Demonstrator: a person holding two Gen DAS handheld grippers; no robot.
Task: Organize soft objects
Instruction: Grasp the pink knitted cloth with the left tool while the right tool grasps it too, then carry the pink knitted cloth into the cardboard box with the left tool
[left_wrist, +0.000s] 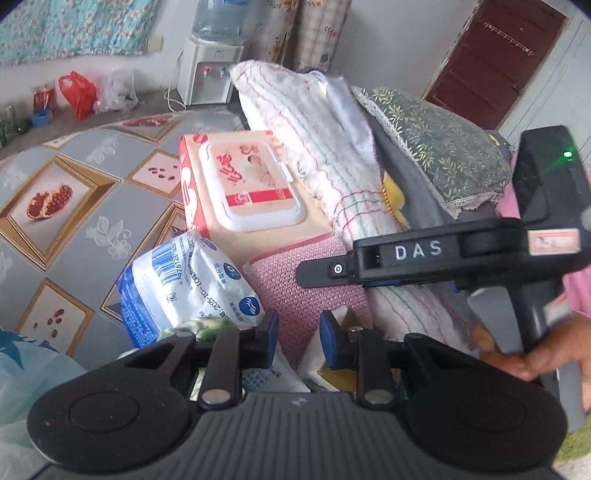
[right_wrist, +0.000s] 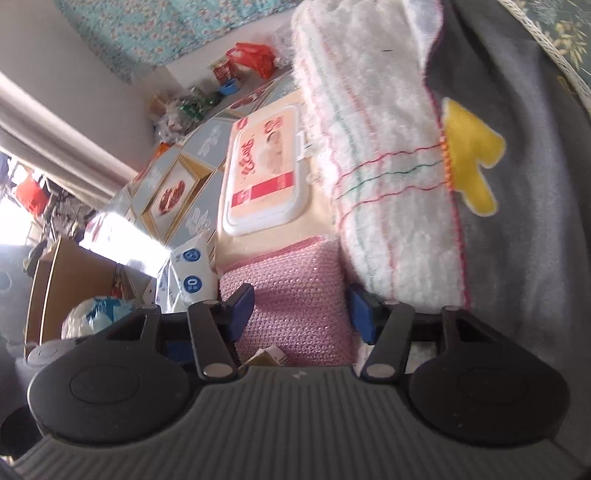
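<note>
We see the folded white towel (right_wrist: 388, 177) lying just right of the wipes pack (right_wrist: 266, 173), the pink knitted cloth (right_wrist: 295, 295) in front of that pack, our right claw (right_wrist: 299, 314) spread around it, left claw (left_wrist: 297, 339) spread, empty

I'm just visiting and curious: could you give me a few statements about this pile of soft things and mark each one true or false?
1. The right gripper straddles the pink knitted cloth, jaws open. True.
2. The wet wipes pack has its lid flipped open. False: the lid is shut.
3. The white towel lies beside the wipes pack. True.
4. The left gripper holds the blue-and-white packet. False: it is open and grips nothing.
</note>
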